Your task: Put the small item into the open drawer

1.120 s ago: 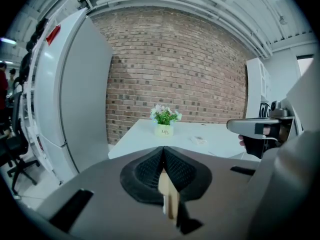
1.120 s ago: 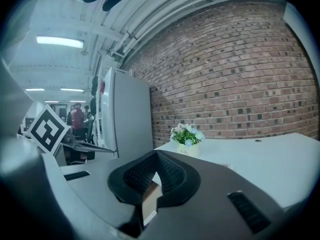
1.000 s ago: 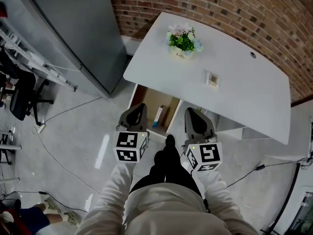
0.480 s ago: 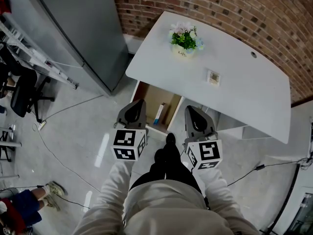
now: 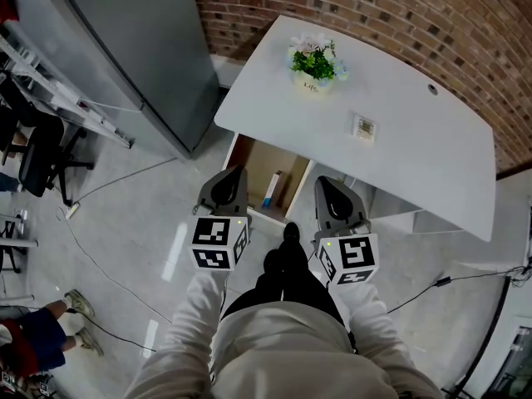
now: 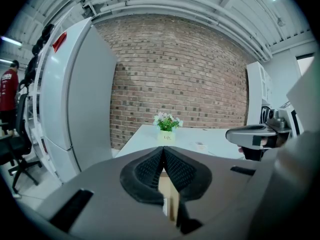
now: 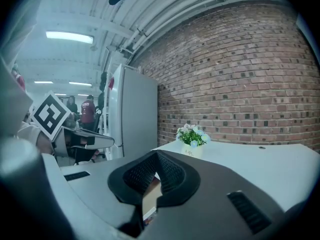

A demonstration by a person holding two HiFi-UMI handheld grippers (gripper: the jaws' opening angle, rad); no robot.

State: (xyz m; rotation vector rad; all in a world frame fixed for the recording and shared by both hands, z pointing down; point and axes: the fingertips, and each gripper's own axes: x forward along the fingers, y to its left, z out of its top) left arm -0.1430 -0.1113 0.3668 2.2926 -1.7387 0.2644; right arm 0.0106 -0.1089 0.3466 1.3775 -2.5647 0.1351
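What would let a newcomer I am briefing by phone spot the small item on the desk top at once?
Find the white desk against the brick wall. On its top, right of the potted plant in the head view and nearer the person's side, lies the small item. It is flat, pale and squarish with dark print, unlike the upright green plant.

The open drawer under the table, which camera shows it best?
The head view: it looks down into the open drawer, showing its wooden floor and a slim box inside. Both gripper views catch only a tan sliver of it below their closed jaws.
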